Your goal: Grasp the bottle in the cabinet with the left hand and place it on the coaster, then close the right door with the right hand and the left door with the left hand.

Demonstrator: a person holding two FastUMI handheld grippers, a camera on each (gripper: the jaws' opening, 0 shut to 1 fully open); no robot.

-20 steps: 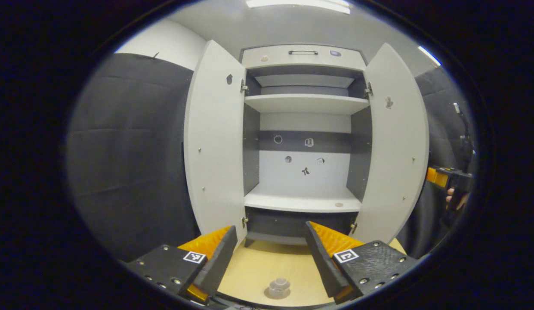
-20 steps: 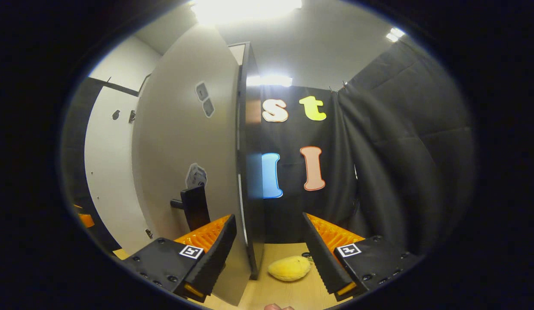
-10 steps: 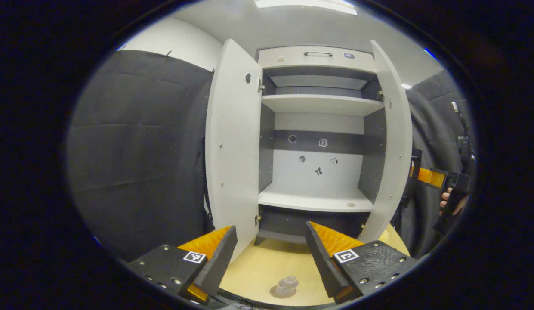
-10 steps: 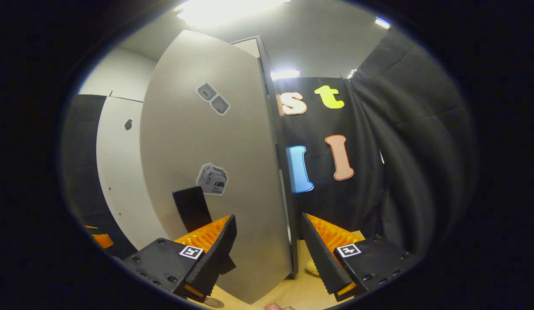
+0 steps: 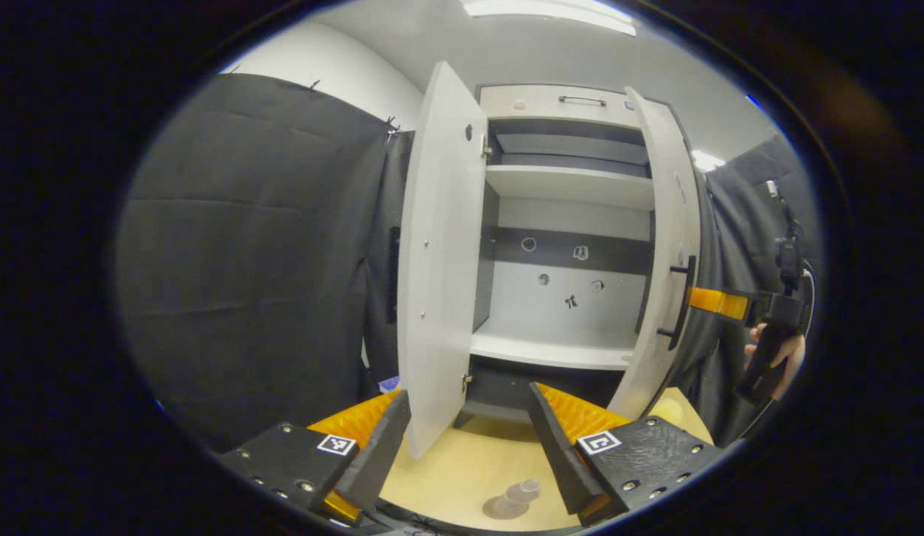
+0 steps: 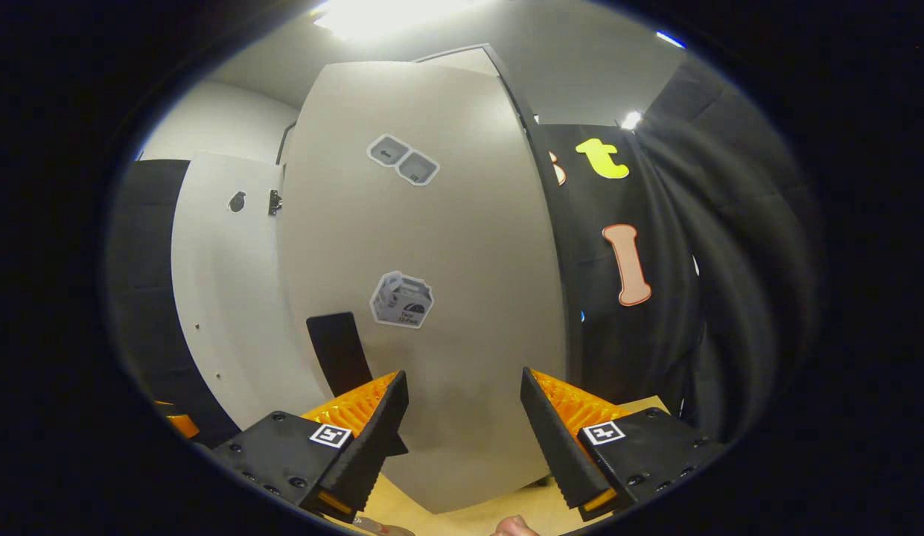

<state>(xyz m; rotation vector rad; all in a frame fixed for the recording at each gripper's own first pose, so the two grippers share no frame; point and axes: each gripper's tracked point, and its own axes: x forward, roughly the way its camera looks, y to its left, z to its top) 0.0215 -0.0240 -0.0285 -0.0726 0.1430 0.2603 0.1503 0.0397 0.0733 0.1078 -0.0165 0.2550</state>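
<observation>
A: Where do the doors stand?
B: The cabinet [image 5: 562, 223] lies ahead of the left gripper [image 5: 469, 439]; its right door [image 6: 432, 298] faces the right gripper [image 6: 462, 428], just beyond its tips.
A: The jaws?
B: Both wide, holding nothing. The bottle [image 5: 523, 491] stands on the coaster [image 5: 501, 509], between the left gripper's fingers.

Yellow plush [image 5: 668, 409] on the wooden tabletop [image 5: 462, 469]

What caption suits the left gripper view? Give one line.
Bottle on the table, cabinet left door open, right door half-closed beside right gripper.
</observation>
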